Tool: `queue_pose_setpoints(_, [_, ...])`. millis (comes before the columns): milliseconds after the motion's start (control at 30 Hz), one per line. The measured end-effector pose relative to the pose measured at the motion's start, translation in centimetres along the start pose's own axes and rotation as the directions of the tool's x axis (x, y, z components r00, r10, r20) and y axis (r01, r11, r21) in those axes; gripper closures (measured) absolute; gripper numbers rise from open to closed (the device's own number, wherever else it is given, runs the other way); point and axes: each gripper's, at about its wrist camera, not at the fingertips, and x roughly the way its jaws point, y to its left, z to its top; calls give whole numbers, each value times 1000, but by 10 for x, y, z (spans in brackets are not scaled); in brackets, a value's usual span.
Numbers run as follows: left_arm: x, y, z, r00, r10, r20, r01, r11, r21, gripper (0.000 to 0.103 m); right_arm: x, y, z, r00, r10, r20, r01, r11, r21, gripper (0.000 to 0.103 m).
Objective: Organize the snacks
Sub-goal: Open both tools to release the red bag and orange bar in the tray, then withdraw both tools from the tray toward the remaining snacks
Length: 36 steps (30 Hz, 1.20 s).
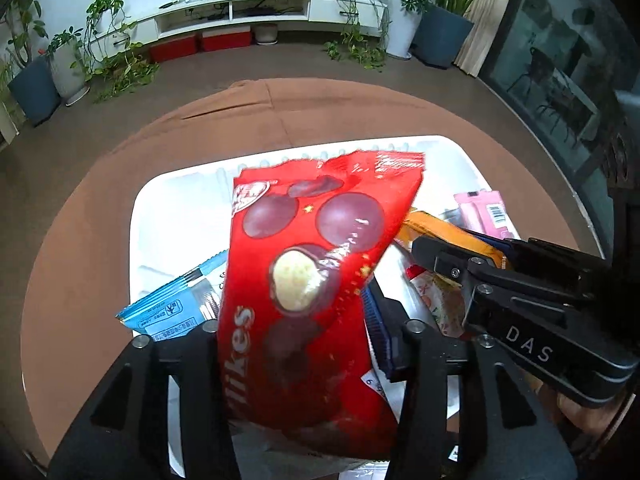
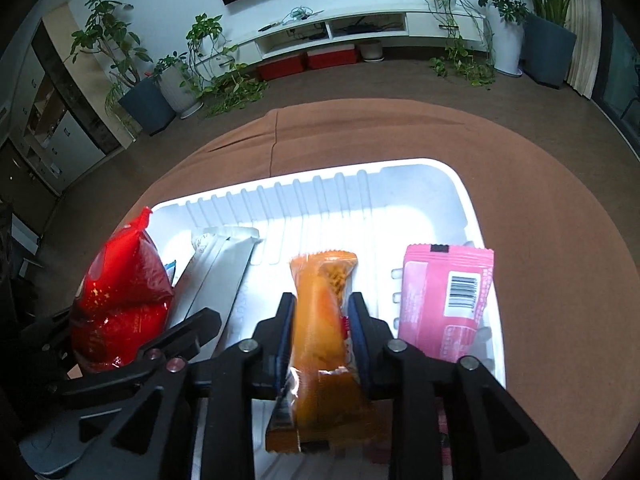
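Orange packet (image 2: pixel 324 332) between right tool (image 2: pixel 322 312) pads, lengthwise over white tray (image 2: pixel 452 184); grip loosening. Red pouch (image 1: pixel 316 272) upright in half-open left tool (image 1: pixel 312 340), left of packet.

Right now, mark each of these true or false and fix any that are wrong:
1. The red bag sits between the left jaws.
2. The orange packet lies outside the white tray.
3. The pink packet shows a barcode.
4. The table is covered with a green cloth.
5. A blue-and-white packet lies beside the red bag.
1. True: the red bag stands between the jaws of the left gripper.
2. False: the orange packet is over the white tray, between the jaws of the right gripper.
3. True: the pink packet shows a barcode.
4. False: the cloth is brown.
5. True: the blue-and-white packet lies left of the red bag in the left wrist view.
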Motion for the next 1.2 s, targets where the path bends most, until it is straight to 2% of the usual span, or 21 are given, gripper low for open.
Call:
queue_pose_setpoints(300, [-9, 3, 0, 1000, -9, 23, 9, 1000, 3, 39, -13, -6, -3, 1000, 9, 20, -9, 1000, 13, 62])
queue_pose_setpoints(433, [-18, 9, -2, 999, -21, 40, 21, 1000, -12, 37, -22, -3, -5, 999, 17, 38, -18, 1000, 3, 56])
queue_pose_setpoints(500, [-25, 12, -3, 998, -24, 54, 25, 999, -20, 32, -26, -1, -5, 999, 21, 43, -21, 1000, -4, 55])
queue_pose_setpoints(767, [-72, 17, -26, 993, -50, 108, 55, 998, -41, 28, -61, 2, -13, 994, 46, 99, -45, 999, -8, 43])
queue_pose_setpoints(967, [-106, 29, -55, 989, -62, 133, 71, 996, -61, 27, -89, 6, -25, 990, 67, 121, -65, 998, -22, 38])
queue_pose_setpoints(1100, [-131, 41, -90, 986, -56, 155, 69, 994, -79, 18, -119, 8, -40, 982, 97, 163, -90, 995, -49, 26])
queue_pose_setpoints(1200, [-143, 49, -122, 985, -67, 157, 85, 991, -108, 16, -144, 7, -57, 972, 121, 200, -111, 992, -60, 19])
